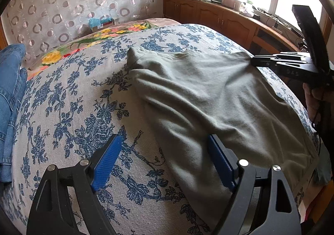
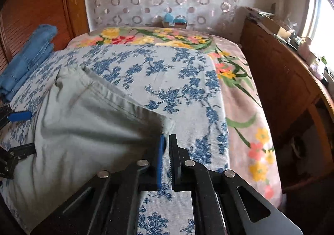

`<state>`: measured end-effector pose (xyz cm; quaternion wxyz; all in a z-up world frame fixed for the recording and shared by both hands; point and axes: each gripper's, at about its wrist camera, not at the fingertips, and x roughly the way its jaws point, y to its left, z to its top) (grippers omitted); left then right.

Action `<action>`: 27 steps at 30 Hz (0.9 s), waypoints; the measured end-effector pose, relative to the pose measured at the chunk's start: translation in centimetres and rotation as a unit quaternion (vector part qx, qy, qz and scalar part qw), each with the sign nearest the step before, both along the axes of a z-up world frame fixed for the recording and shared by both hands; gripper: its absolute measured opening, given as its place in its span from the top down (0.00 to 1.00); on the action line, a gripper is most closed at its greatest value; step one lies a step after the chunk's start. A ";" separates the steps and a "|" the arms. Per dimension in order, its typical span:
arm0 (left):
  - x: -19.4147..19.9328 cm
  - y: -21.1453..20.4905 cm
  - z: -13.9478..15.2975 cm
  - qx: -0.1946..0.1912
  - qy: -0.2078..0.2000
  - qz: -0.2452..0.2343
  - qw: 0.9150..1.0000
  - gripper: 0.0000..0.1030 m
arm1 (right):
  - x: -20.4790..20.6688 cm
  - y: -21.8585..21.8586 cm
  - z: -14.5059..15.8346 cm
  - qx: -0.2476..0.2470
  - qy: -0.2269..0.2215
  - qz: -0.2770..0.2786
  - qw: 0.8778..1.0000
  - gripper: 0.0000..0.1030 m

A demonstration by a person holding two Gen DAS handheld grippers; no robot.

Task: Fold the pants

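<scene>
Bedroom light from the window falls across a bed (image 1: 68, 97) under a blue-flowered cover, and on it, toward the near right corner, lie the grey-green pants (image 1: 208, 97) we are folding, spread flat with soft wrinkles. Our right gripper (image 2: 167, 141) has its jaws closed on a corner of the cloth, which tents up toward it; our left gripper (image 1: 165, 159) hangs just above the nearer edge with its jaws wide open, one blue pad over the fabric and one over the bare cover, holding nothing. We judge the step in hand to be taking a second hold so the cloth can be carried over itself. To do it well we would close the left jaws on the edge only, not the cover beneath, then lift both corners level and lay them down edge to edge. Folded blue jeans (image 1: 10, 97) sit at the bed's far left edge, well apart. Faint characters show on the right gripper's body in the left view, too blurred to read.
</scene>
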<state>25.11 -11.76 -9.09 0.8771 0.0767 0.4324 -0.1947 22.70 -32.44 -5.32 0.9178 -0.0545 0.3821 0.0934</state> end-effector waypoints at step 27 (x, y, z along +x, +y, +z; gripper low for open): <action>-7.8 2.5 2.9 -0.036 -0.028 0.025 0.999 0.14 | -17.3 -0.1 -1.0 0.072 -0.027 0.010 0.997 0.64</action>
